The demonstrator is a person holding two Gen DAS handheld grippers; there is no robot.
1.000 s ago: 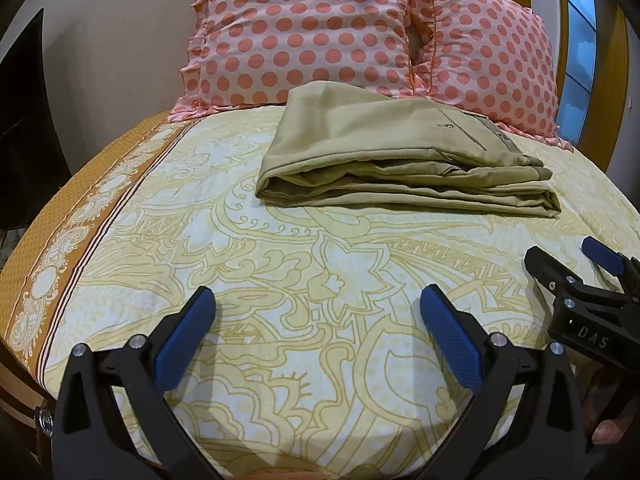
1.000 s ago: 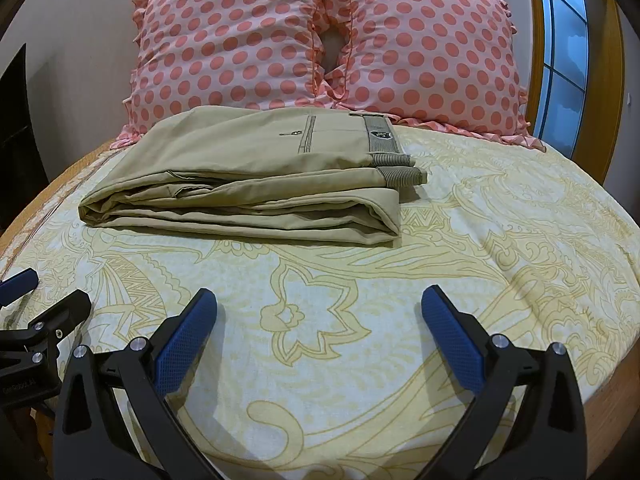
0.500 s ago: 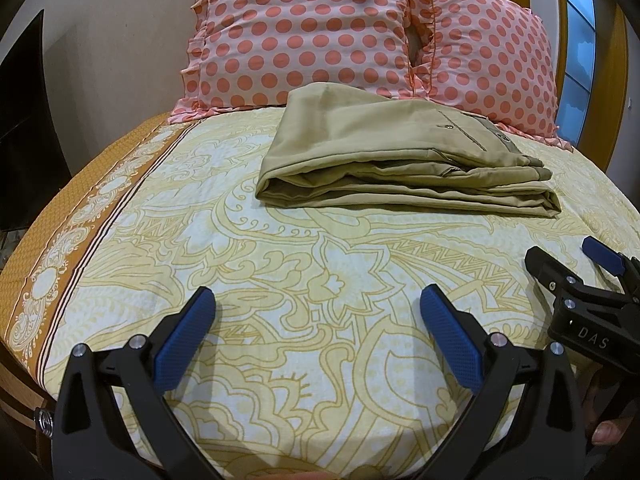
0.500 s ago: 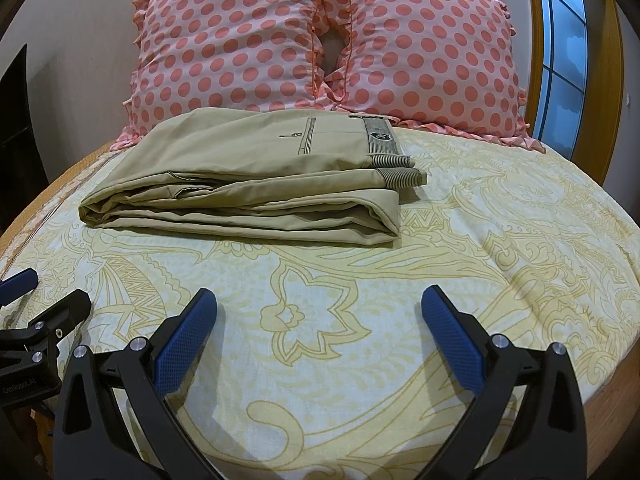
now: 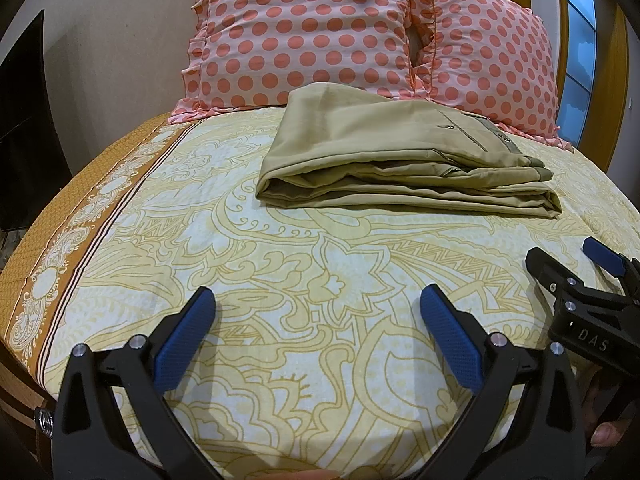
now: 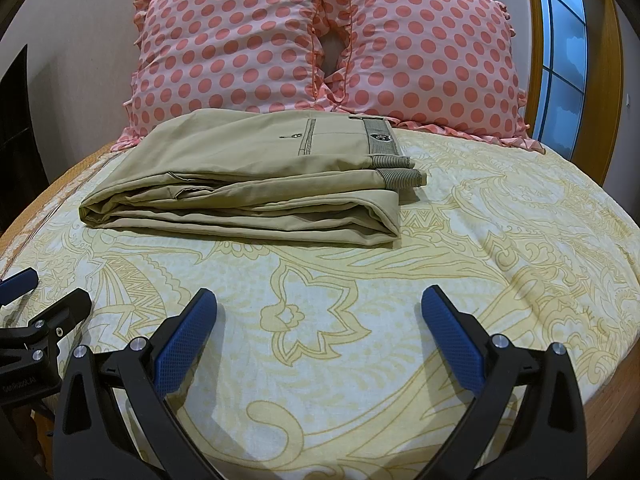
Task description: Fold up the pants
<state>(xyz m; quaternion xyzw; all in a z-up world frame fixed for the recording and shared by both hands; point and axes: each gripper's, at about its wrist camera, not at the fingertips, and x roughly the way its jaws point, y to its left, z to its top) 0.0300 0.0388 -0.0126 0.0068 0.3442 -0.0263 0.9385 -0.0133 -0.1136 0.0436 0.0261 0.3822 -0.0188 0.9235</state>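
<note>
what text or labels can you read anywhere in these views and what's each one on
"DAS": white letters on the black body of the right tongs, seen from the left wrist view.
White lettering on the body of the left tongs, at the right wrist view's left edge: too small and skewed to read.
Badge on the striped waistband of the folded pants: a small emblem, not readable.
No print on the pillows or bedsheet, only patterns.

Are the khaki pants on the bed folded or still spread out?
Folded. The pants lie as a compact stack of layers on the bedsheet, waistband on top.
</note>
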